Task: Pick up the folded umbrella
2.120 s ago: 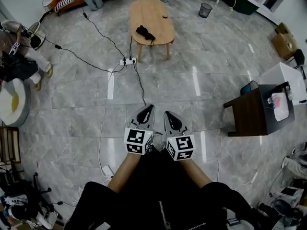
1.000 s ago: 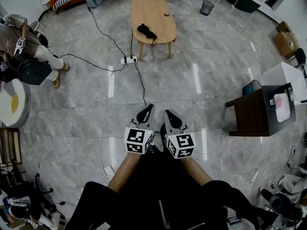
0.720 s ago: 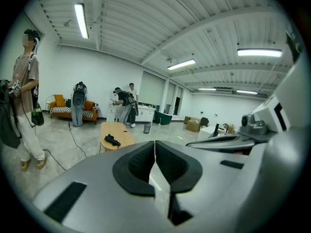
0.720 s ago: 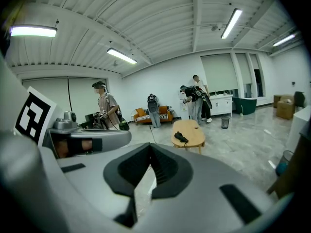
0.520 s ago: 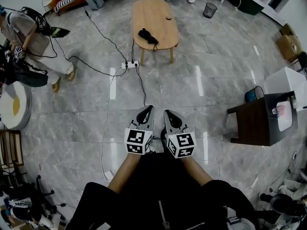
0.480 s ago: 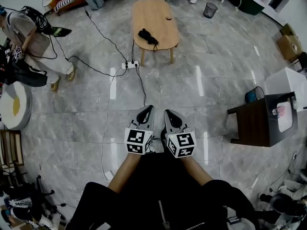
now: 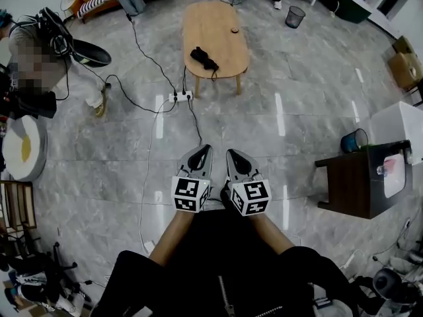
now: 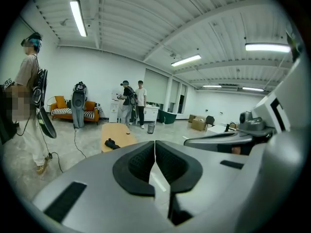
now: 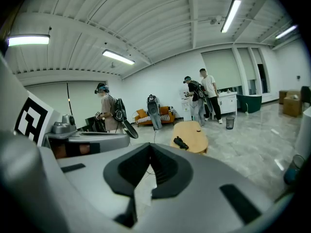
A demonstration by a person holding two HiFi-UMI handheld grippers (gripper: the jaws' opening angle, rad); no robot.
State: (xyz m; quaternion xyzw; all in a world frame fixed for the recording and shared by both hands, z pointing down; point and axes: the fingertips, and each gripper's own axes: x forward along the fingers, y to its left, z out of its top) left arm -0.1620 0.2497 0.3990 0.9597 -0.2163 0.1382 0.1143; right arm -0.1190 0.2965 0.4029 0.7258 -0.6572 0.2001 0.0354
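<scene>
Head view looks down on the left gripper (image 7: 206,148) and the right gripper (image 7: 230,153), held side by side just in front of the person's body, each with its marker cube nearest the body. Both point ahead across the grey tiled floor (image 7: 297,84).

In the left gripper view the left fingers (image 8: 136,165) are clenched, their dark pads meeting along a thin line with nothing between them. In the right gripper view the right fingers (image 9: 167,173) are pressed together the same way and are also empty.

The folded umbrella (image 7: 204,58), a small black bundle, lies well ahead of both sets of fingertips, on the near end of an oval wooden bench (image 7: 221,15). A small dark object (image 7: 232,30) sits farther along the bench top, beyond the umbrella.

Between the fingertips and the bench, a white power strip (image 7: 180,97) lies on the floor with black cables running from it. Off to the right of the right fingers stand a dark side table (image 7: 350,183) and a blue bucket (image 7: 355,139). Far to the left of the left fingers stands a person (image 7: 46,51).
</scene>
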